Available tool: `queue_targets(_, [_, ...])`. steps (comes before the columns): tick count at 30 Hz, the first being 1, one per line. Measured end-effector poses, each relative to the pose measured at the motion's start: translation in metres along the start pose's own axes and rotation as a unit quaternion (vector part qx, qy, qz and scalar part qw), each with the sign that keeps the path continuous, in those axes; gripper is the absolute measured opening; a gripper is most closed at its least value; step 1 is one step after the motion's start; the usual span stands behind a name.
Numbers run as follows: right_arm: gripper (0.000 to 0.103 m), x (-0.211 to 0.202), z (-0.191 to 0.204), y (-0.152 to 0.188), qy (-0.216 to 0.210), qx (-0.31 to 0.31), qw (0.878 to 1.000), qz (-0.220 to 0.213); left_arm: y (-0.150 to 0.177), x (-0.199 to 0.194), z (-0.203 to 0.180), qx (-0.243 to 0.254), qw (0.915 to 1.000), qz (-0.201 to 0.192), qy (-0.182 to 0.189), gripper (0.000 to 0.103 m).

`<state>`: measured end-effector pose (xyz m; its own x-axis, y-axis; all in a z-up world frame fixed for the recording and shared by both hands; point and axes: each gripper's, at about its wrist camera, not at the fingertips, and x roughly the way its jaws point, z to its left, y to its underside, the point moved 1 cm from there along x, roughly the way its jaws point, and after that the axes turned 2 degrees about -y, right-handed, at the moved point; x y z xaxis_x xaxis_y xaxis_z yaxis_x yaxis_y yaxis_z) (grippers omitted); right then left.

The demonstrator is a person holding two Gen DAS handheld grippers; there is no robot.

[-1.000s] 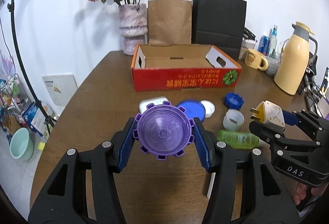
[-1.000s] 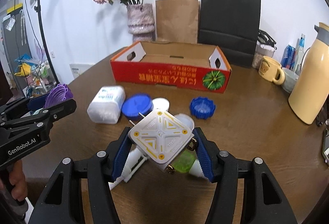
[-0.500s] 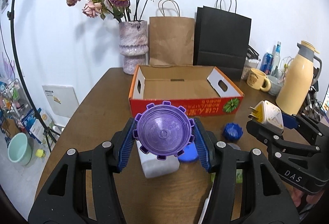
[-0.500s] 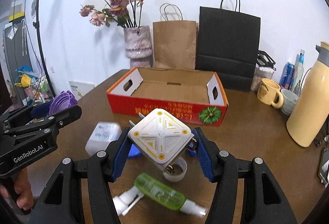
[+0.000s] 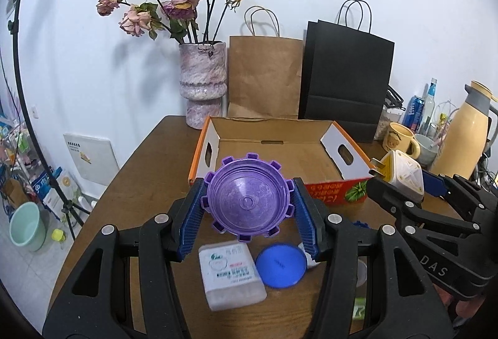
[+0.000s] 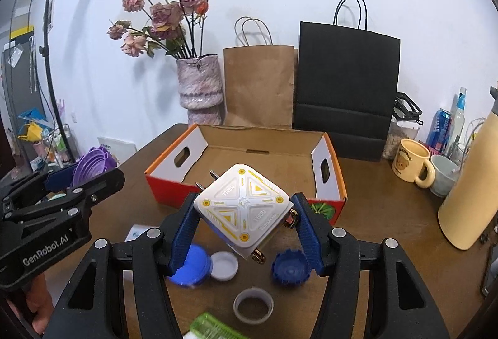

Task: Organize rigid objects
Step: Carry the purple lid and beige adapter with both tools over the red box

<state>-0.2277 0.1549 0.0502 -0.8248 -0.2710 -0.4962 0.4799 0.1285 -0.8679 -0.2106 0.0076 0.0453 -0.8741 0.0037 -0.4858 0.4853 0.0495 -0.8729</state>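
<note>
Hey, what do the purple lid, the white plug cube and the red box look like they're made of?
Purple lid: looks like translucent plastic with a slightly frosted sheen and moulded notches around the rim.
Plug cube: seems to be hard, glossy white plastic with yellow printed markings; metal prongs stick out.
Red box: cardboard, with a printed red outside, a plain brown inside and cut handle holes.

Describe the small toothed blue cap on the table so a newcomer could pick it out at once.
Start at the red cardboard box on the brown table. Among the loose lids in front of it, the toothed blue cap lies rightmost. Its notched rim sets it apart from the smooth blue lid and white cap.
</note>
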Motion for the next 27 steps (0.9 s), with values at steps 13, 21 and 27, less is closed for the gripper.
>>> queue_targets(13, [0.065,0.037,-0.013,-0.024,0.003,-0.007,1.000,0.008,-0.020,0.038,0.001,-0.006,0.9997,0.012,-0.021,0.050])
queue_targets(21, [0.065,0.061,-0.018,-0.034,0.004,-0.013,1.000,0.020,-0.033,0.061,-0.002,-0.012,0.9995,0.014,-0.024,0.050])
queue_targets(27, [0.065,0.082,-0.023,-0.040,0.004,-0.020,0.999,0.030,-0.040,0.082,-0.003,-0.013,0.9993,0.021,-0.028,0.050])
